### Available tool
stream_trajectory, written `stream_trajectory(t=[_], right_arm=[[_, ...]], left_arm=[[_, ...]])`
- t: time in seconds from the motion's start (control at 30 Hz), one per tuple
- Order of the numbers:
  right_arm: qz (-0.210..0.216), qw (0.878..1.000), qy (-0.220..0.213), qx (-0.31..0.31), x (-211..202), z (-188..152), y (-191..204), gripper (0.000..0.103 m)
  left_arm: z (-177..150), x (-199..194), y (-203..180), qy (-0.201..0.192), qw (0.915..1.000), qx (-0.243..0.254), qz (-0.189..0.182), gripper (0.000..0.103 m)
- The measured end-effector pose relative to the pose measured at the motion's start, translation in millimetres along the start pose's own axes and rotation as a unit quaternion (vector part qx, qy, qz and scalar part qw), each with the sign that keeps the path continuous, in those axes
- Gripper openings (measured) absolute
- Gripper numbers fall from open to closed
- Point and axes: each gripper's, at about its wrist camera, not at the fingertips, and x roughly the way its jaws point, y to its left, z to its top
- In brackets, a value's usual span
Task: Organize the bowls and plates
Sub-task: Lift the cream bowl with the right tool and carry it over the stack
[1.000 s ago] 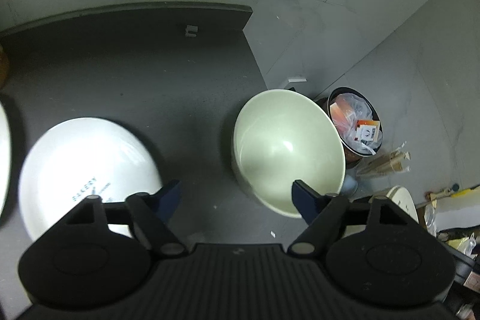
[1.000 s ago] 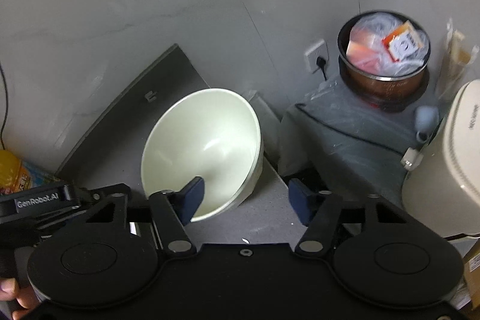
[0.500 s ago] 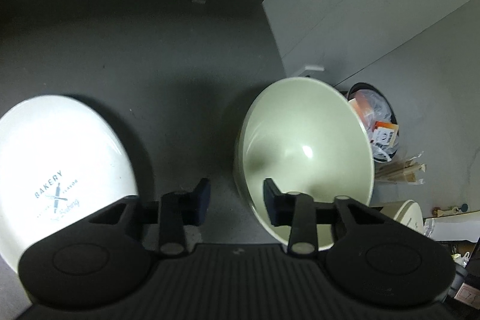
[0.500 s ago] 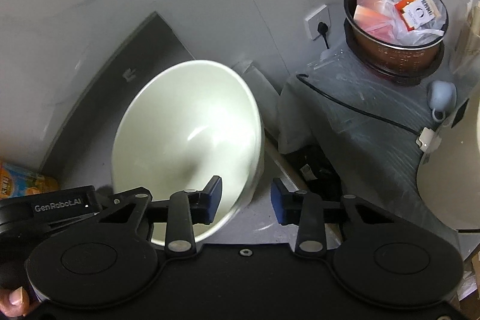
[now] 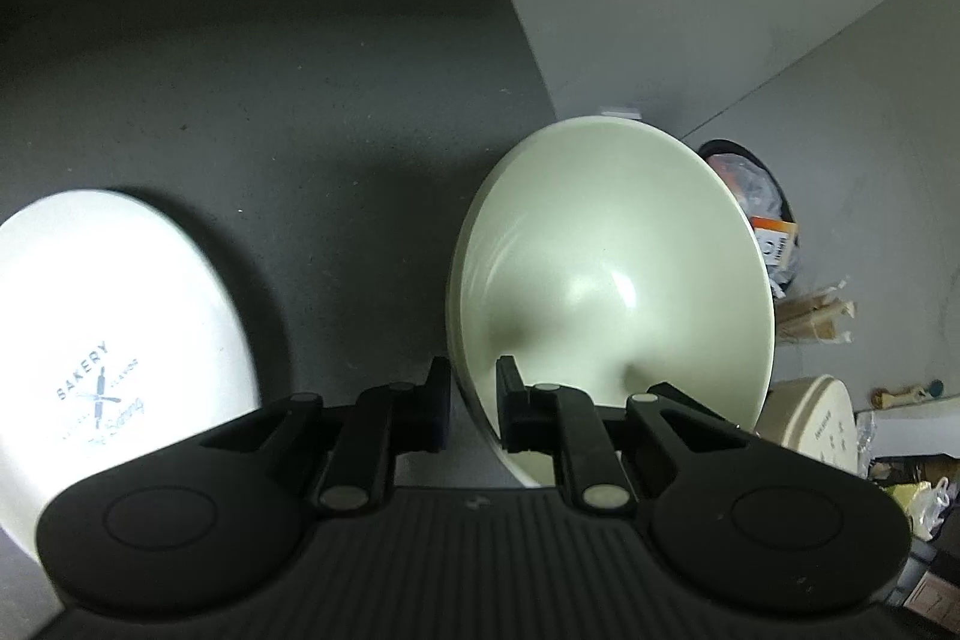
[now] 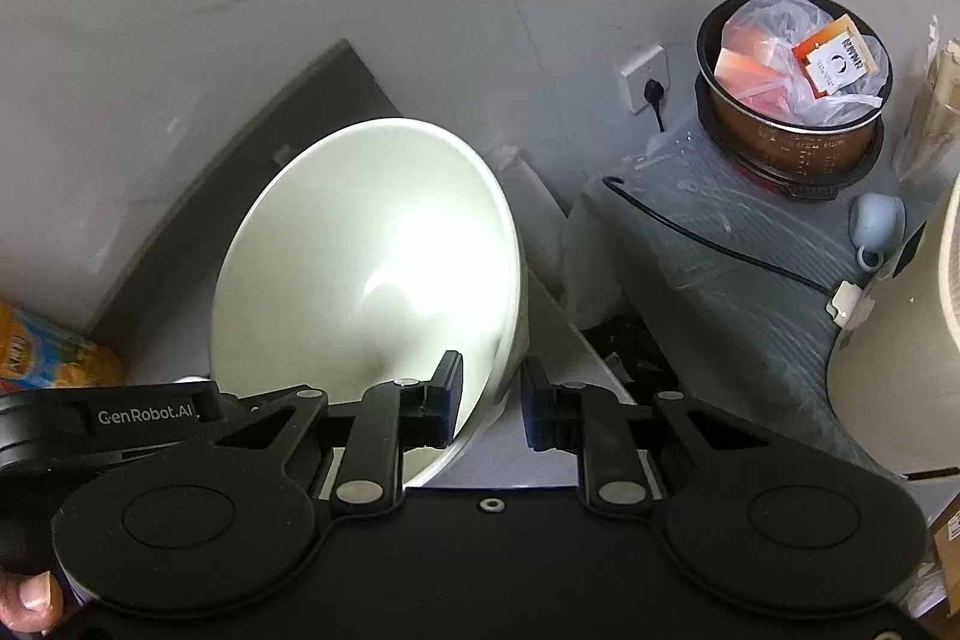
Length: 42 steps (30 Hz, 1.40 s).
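A large pale green bowl (image 5: pixel 612 274) sits near the right edge of the dark table (image 5: pixel 270 112). My left gripper (image 5: pixel 471 400) is shut on the bowl's left rim, one finger inside, one outside. My right gripper (image 6: pixel 491 403) is shut on the right rim of the same bowl (image 6: pixel 366 268). A white plate (image 5: pixel 102 340) printed "BAKERY" lies to the left of the bowl on the table.
A bin (image 6: pixel 792 100) lined with a plastic bag and full of wrappers stands beyond the table's right edge. A pale blue mug (image 6: pixel 876 226) and a cream appliance (image 5: pixel 816 418) are beside it. An orange packet (image 6: pixel 42 358) lies at the far left. The grey wall is close behind.
Both grippers moved in and closed onto opposite rims of the green bowl, which has risen and tilted slightly in view.
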Motion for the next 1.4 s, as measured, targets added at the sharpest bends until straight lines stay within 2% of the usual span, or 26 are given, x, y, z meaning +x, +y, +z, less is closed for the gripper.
stream_trajectory(t=[0.17, 0.53, 0.93, 1.1, 1.4], right_arm=[[0.008, 1.0, -0.015, -0.002, -19.1, -10.2, 10.6, 0.021], [0.023, 0.999, -0.038, -0.012, -54.6, -37.8, 36.1, 0.021], [0.027, 0.997, -0.067, -0.027, -83.4, -69.8, 59.0, 0.021], [0.027, 0.997, -0.069, -0.032, -92.7, -87.8, 72.1, 0.021], [0.019, 0.997, -0.067, -0.025, -101.4, -119.5, 81.5, 0.021]], left_arm=[[-5.7, -28.8, 6.4, -0.012, 0.9998, 0.003, -0.018, 0.014], [-22.9, -88.5, 24.5, -0.047, 0.998, 0.025, -0.034, 0.014], [-47.5, -121.8, 48.8, -0.066, 0.9963, 0.043, -0.034, 0.014], [-59.2, -135.7, 63.9, -0.069, 0.9957, 0.042, -0.046, 0.014], [-83.1, -145.6, 85.8, -0.064, 0.9956, 0.051, -0.045, 0.014]])
